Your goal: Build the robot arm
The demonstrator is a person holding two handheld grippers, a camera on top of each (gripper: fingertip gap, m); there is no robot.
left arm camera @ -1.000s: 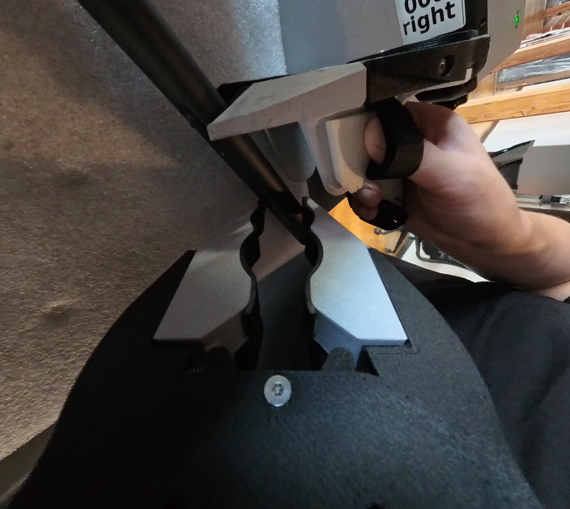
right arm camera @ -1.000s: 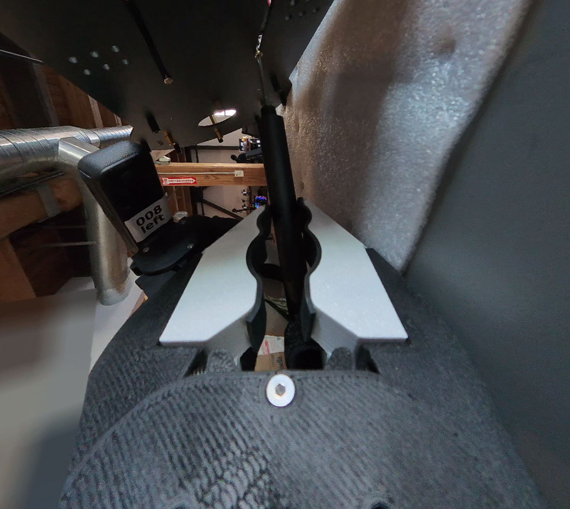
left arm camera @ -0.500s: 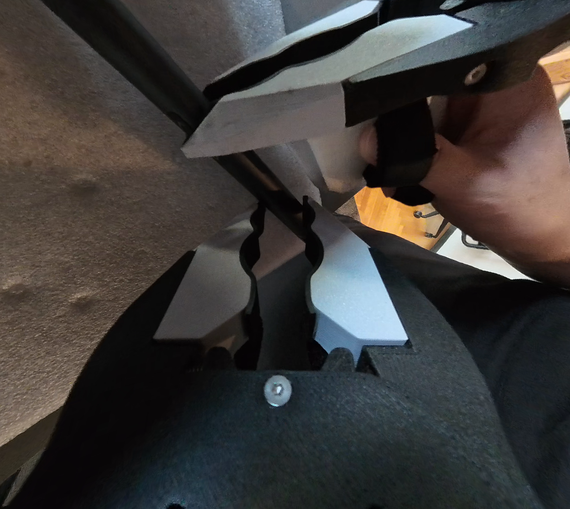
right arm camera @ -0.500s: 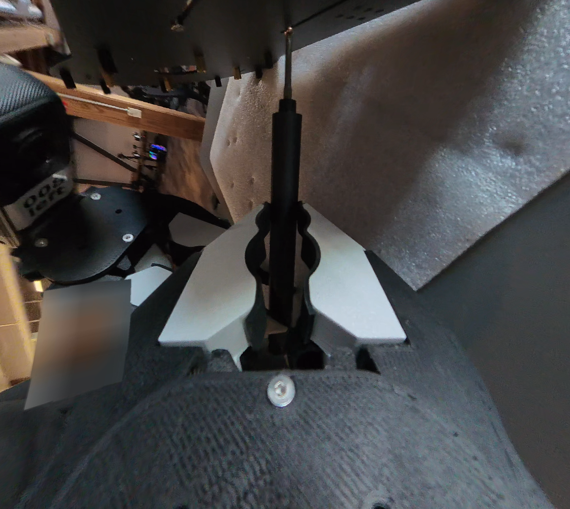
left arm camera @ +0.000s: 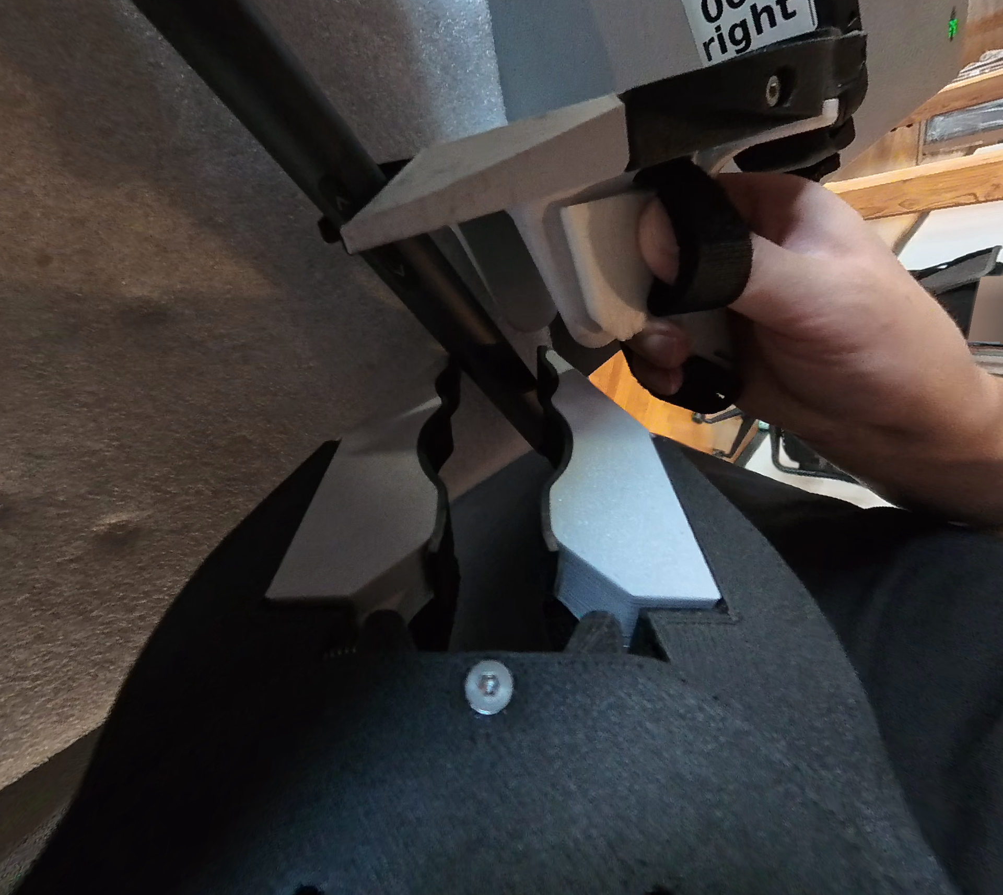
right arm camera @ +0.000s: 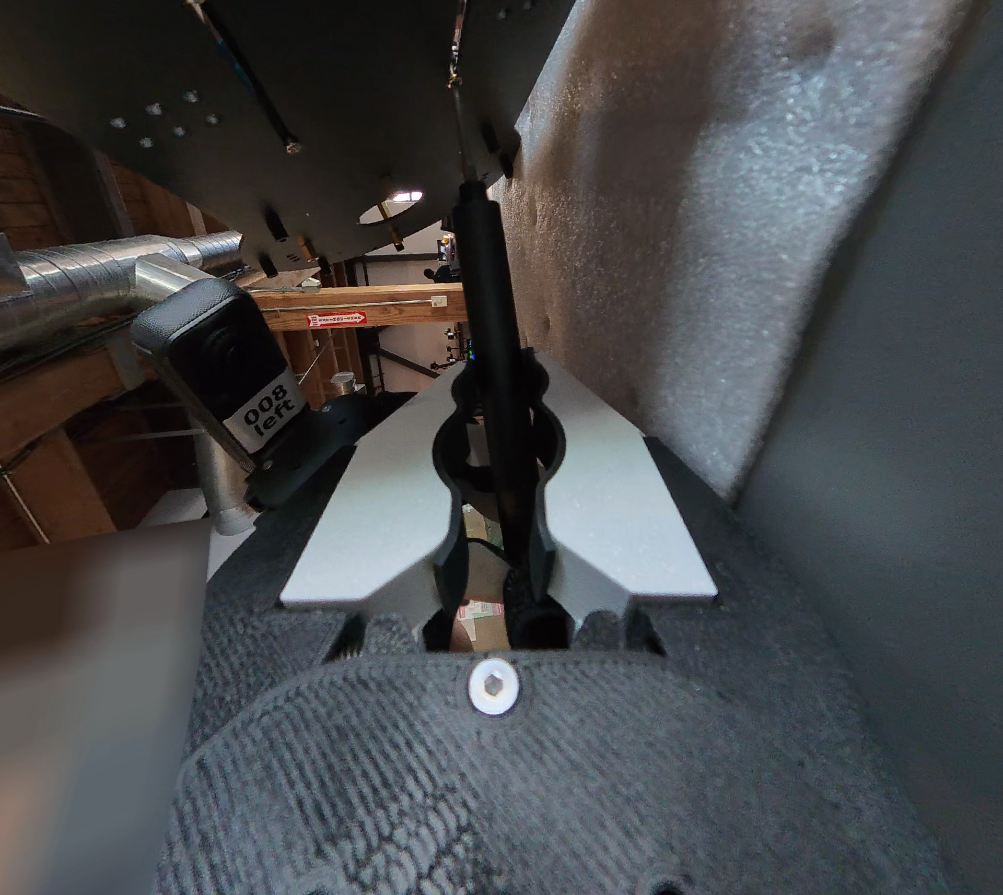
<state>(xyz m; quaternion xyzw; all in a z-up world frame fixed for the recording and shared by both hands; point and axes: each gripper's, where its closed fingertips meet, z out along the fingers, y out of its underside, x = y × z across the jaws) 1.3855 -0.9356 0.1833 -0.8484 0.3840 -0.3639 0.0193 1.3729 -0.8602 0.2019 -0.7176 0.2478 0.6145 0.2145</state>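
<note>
My right gripper (right arm camera: 500,372) is shut on the black handle of a long screwdriver (right arm camera: 488,326). Its thin metal shaft reaches up to a fastener (right arm camera: 453,79) on the underside of a black perforated metal panel (right arm camera: 271,55). In the left wrist view the same screwdriver (left arm camera: 304,120) runs diagonally, with the right gripper's finger (left arm camera: 488,196) lying along it and a hand (left arm camera: 814,326) on its trigger. My left gripper (left arm camera: 496,367) has its tips closed around the rear of the handle. Its camera body (right arm camera: 228,353) shows at the left of the right wrist view.
A grey-white foam sheet (right arm camera: 732,163) stands close beside the screwdriver and fills the left of the left wrist view (left arm camera: 135,272). A grey wall (right arm camera: 922,435) lies past it. A silver duct (right arm camera: 81,272) and a wooden beam (right arm camera: 380,305) are behind. My right fingertips sit around 7 centimeters from my left ones.
Half a second ago my right gripper was rolled over about the screwdriver's axis. It has now rolled back to where it was a second ago. My left gripper has not moved.
</note>
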